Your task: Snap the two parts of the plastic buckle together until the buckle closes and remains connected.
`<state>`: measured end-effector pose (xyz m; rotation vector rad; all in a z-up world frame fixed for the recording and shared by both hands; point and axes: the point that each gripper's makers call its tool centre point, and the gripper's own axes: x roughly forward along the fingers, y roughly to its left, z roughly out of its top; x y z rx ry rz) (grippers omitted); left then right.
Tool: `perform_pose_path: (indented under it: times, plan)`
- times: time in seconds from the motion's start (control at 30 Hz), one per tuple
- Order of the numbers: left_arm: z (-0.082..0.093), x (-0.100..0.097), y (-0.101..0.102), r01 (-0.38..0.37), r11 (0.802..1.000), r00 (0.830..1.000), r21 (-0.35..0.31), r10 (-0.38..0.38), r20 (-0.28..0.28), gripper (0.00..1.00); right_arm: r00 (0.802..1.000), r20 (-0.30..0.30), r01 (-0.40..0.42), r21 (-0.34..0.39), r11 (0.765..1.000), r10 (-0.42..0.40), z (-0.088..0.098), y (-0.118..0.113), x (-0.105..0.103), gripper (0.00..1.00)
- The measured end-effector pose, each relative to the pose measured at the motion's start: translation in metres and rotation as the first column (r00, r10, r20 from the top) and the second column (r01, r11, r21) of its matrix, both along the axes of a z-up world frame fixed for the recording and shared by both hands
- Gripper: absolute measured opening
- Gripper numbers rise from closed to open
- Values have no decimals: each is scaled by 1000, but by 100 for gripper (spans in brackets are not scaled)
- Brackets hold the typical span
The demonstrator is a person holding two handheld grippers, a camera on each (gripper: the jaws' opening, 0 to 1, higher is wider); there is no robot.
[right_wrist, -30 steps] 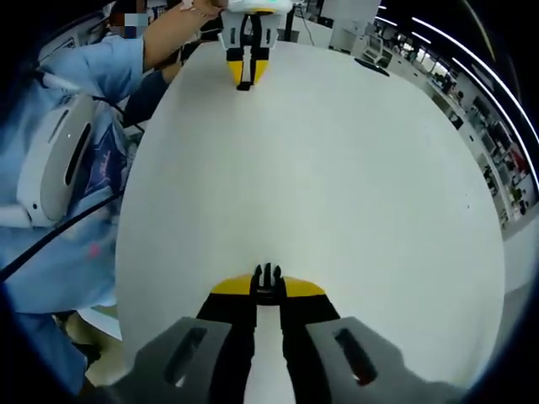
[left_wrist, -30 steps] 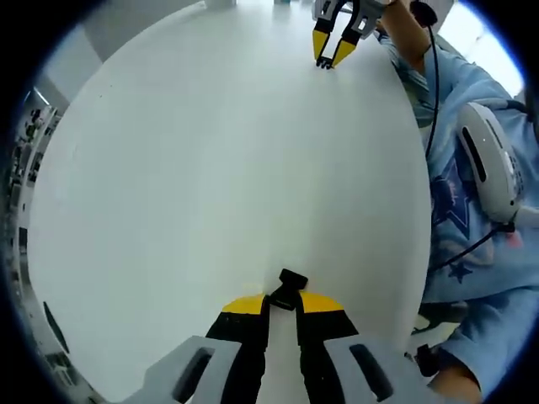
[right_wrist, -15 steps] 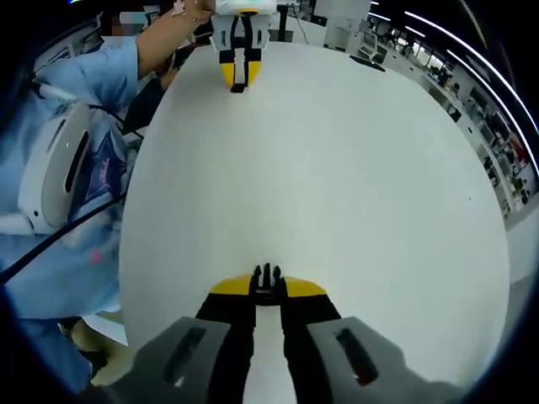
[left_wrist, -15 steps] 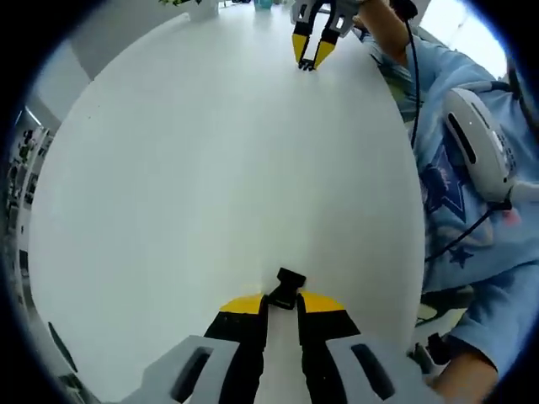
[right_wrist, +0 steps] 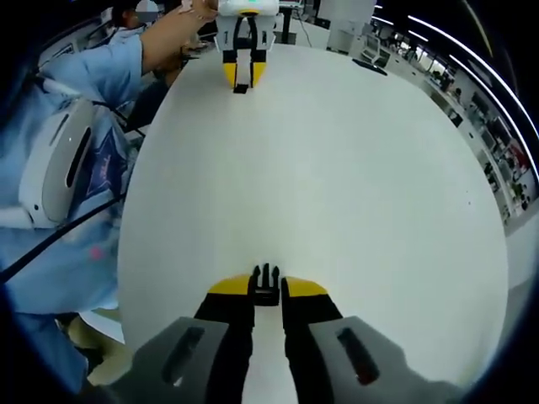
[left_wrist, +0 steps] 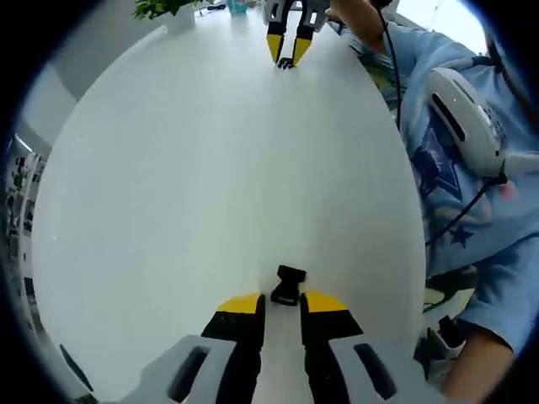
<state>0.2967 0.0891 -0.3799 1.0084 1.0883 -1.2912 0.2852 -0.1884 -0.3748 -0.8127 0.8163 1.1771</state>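
Buckle parts are separate and well apart, one in each tool, above a broad white counter (left_wrist: 210, 168) that is the largest item in both views. A person in a light blue top (left_wrist: 472, 210) stands at the counter's edge with a white device (left_wrist: 461, 118) slung at the chest and a dark cable running from it; the person's hand (right_wrist: 181, 21) grips the far tool in the right gripper view. Left tool (left_wrist: 282, 305) has its yellow-tipped jaws drawn close on the socket half (left_wrist: 288, 284), a black piece whose boxy end projects forward past the tips; its rear portion is hidden between the jaws. Right tool (right_wrist: 267, 296) is likewise closed narrowly on the pronged half (right_wrist: 266, 282), with three short black prongs standing clear of the tips and the base concealed between them. Each tool also appears small at the far edge of the counter in the opposite view, and the part it carries is too small there to make out in detail. Background items beyond the counter, including some green foliage (left_wrist: 160, 8) in the left gripper view, are cut off and blurred.
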Motion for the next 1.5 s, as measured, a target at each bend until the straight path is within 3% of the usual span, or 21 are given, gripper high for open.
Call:
perform_pose_path:
  times: [0.07, 0.37, 0.83, 1.5]
  plan:
    - [0, -2, 1, -2, 1000, 1000, 6, 2, -6, 12, 1000, 0, 0, 1, 1000, 0, 0, 0, 0, 13]
    - [0, -1, 1, -44, 999, 999, 8, 44, -6, 11, 1000, -2, -10, 1, 1000, 10, 1, -6, -1, 17]
    - [0, -1, -3, -150, 989, 988, -16, 150, -22, 11, 997, -80, -12, 2, 1000, 12, -1, -10, -4, 12]
    - [-1, 1, -24, -219, 974, 976, -63, 217, -33, 11, 997, -69, -22, -7, 1000, 22, -2, 13, -2, 12]
